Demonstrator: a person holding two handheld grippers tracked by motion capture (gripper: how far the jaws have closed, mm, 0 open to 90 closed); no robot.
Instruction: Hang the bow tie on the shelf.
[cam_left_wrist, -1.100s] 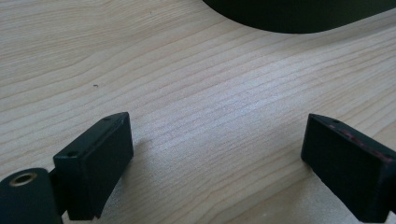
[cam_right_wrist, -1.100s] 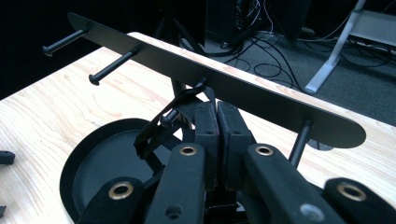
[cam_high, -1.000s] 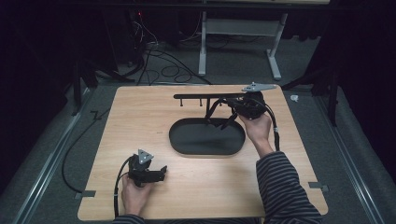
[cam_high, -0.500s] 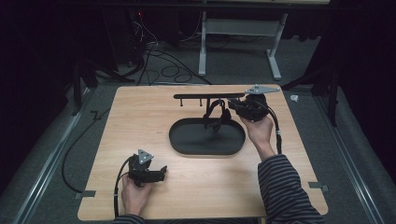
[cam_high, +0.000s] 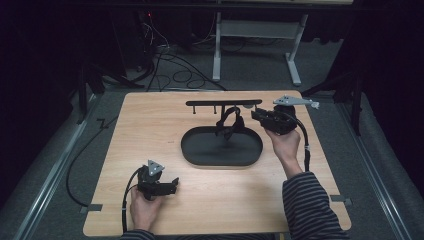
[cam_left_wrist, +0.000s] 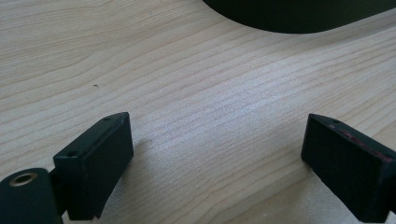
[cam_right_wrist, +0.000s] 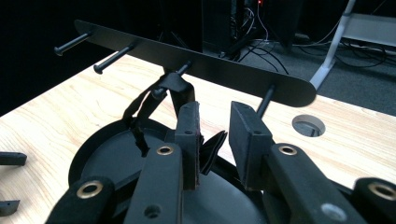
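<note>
A black rack stands at the table's middle: an oval base (cam_high: 200, 150) and a bar (cam_high: 223, 103) with several pegs. A black looped strap (cam_high: 228, 125) hangs from a middle peg, down to the base. My right gripper (cam_high: 254, 115) is level just right of the strap. In the right gripper view its jaws have just been opening. A fold of the strap (cam_right_wrist: 212, 148) lies between its pads (cam_right_wrist: 188, 133), against the left one and clear of the other. My left gripper (cam_high: 173, 184) rests near the front edge, open, with bare wood between its pads (cam_left_wrist: 100, 154).
The wooden table (cam_high: 150, 130) carries the rack and both hands. A round hole (cam_right_wrist: 308, 125) is cut in the top behind the bar's right end. Beyond the table, cables (cam_high: 175, 70) lie on the floor near a white desk frame (cam_high: 255, 45).
The right gripper has opened and drawn back to the right, away from the rack. The strap, pulled toward it before, now hangs slack from the peg. The left gripper has stayed put.
</note>
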